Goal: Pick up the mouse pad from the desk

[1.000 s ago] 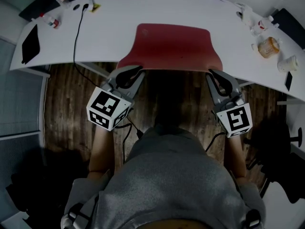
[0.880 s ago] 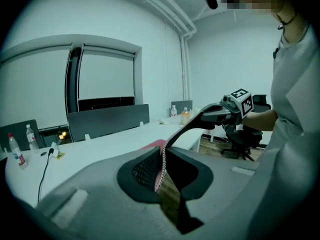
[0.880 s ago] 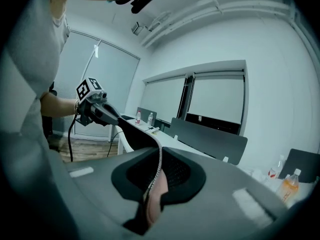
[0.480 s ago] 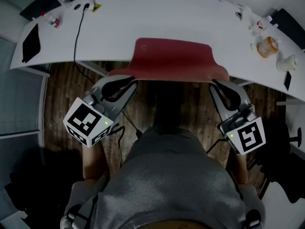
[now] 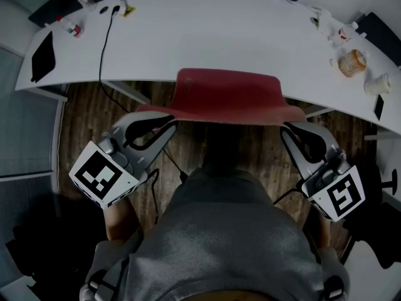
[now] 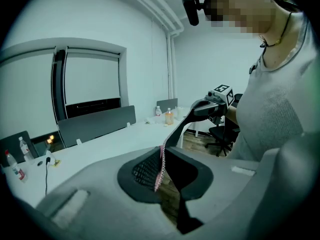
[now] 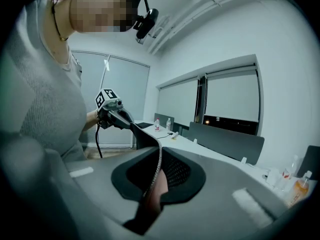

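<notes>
We find the left tongs (image 5: 169, 120) closed on the left near corner of the pad (image 5: 229, 96). In the left gripper view the pad's thin edge sits pinched between the jaws, which are all but together. The right tongs (image 5: 290, 129) are likewise clamped on the right near corner, and the right gripper view shows the edge gripped between the jaws.

The red pad spans from one pair to the other, bowed, with its middle ahead of both tips. In the head view its far edge lies over the near rim of the desk (image 5: 219, 36); we cannot tell whether it touches there. The near part hangs over the wooden floor (image 5: 81, 115), between the tongs and in front of the person's grey top (image 5: 225, 243).

Well beyond the left tongs a black cable (image 5: 100, 49) runs across the desk, with small bottles (image 5: 67, 25) past it. Well beyond the right tongs, at the desk's right end, stands a white cup (image 5: 378, 83).
</notes>
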Action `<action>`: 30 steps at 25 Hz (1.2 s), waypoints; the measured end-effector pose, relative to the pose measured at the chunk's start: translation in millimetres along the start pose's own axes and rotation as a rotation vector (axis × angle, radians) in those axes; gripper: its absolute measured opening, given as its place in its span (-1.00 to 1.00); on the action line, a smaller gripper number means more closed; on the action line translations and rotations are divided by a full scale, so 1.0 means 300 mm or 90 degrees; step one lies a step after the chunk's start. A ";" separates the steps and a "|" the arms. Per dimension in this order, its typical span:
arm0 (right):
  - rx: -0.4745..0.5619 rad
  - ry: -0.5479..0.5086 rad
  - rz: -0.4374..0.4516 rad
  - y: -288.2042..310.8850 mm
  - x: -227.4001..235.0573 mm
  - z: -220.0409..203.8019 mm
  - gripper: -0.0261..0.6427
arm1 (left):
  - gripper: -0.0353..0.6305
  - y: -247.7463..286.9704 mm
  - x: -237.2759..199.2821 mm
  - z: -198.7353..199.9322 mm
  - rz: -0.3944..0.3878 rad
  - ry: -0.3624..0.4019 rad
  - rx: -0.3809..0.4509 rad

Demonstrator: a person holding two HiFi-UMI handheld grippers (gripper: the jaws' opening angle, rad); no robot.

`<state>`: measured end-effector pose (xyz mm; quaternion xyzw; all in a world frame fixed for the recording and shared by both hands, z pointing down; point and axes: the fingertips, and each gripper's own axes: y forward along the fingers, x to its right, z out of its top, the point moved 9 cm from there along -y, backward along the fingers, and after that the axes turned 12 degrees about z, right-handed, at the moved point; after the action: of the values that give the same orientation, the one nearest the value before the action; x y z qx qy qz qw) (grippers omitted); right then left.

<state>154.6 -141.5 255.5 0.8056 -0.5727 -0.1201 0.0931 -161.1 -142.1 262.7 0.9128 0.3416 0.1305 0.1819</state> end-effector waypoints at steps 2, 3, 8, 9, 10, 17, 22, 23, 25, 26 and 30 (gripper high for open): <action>-0.008 -0.001 0.006 -0.001 -0.001 0.001 -0.88 | -0.81 0.002 0.001 -0.003 -0.004 -0.003 -0.002; -0.014 -0.003 0.009 -0.002 -0.003 0.001 -0.88 | -0.81 0.002 0.005 -0.004 -0.008 0.000 -0.006; -0.017 0.018 0.038 -0.021 -0.010 0.002 -0.88 | -0.82 -0.008 0.018 0.002 -0.038 0.014 -0.019; -0.019 0.023 0.045 -0.022 -0.012 0.000 -0.88 | -0.82 -0.007 0.018 0.001 -0.040 0.015 -0.025; -0.024 0.027 0.050 -0.022 -0.014 -0.005 -0.88 | -0.82 -0.003 0.018 -0.002 -0.040 0.017 -0.033; -0.064 0.052 0.031 0.023 0.027 -0.090 -0.88 | -0.82 0.096 0.000 -0.065 0.004 0.010 -0.073; -0.089 0.094 0.014 0.094 0.077 -0.185 -0.88 | -0.83 0.196 -0.025 -0.144 0.034 -0.009 -0.122; -0.095 0.100 0.009 0.108 0.085 -0.206 -0.88 | -0.83 0.213 -0.027 -0.162 0.035 -0.013 -0.130; -0.104 0.116 0.001 0.131 0.103 -0.252 -0.88 | -0.83 0.246 -0.026 -0.197 0.039 -0.018 -0.147; -0.108 0.125 -0.002 0.140 0.111 -0.276 -0.88 | -0.83 0.263 -0.024 -0.214 0.041 -0.020 -0.155; -0.132 0.148 -0.015 0.169 0.128 -0.345 -0.88 | -0.83 0.318 -0.025 -0.265 0.056 -0.034 -0.168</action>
<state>152.2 -193.0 365.4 0.8068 -0.5331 -0.0854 0.2400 -140.3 -194.6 373.5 0.8982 0.2758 0.1579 0.3037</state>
